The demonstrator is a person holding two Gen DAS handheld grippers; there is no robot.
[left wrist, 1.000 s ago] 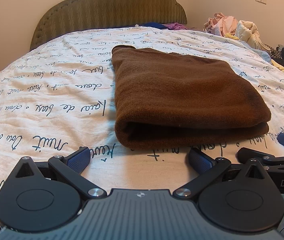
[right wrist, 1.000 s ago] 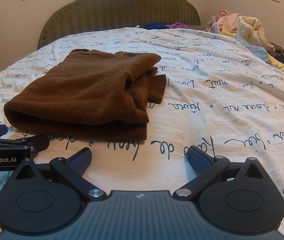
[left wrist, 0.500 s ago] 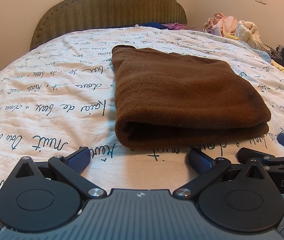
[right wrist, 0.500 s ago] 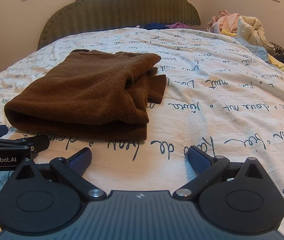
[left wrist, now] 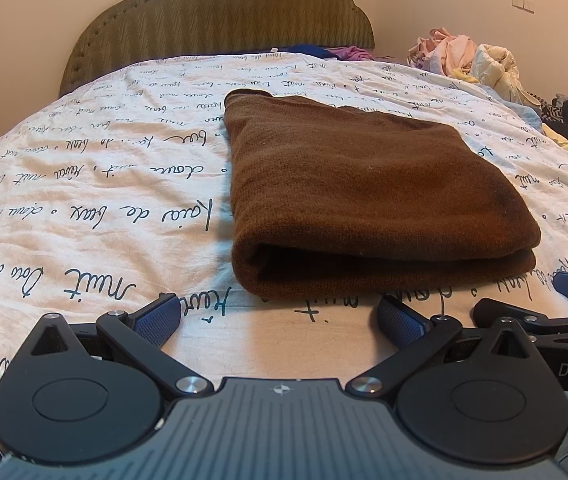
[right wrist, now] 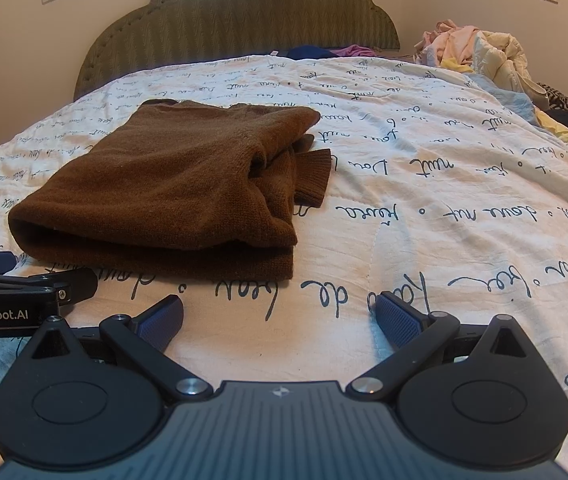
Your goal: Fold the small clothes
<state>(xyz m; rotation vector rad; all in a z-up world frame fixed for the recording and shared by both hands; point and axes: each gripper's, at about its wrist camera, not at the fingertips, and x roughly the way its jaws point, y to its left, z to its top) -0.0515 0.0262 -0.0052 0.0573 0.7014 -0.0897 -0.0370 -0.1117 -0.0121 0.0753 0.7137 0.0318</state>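
while the brown sweater (left wrist: 364,192) lies folded (on the bedspread (left wrist: 84,200)), both grippers gape empty.

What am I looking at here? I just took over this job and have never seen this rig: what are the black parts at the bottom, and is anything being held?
These are two handheld grippers, each carrying a fisheye camera that looks forward along its fingers. One picture comes from the left gripper, the other from the right gripper; each also shows the other gripper at its edge. The black discs and blue-padded fingers belong to the tool itself. Both grippers are open and hold nothing. Ahead, on the white bedspread printed with handwriting, lies a folded brown knitted sweater, a ribbed cuff sticking out on its right side. A heap of unfolded pale clothes sits far right.
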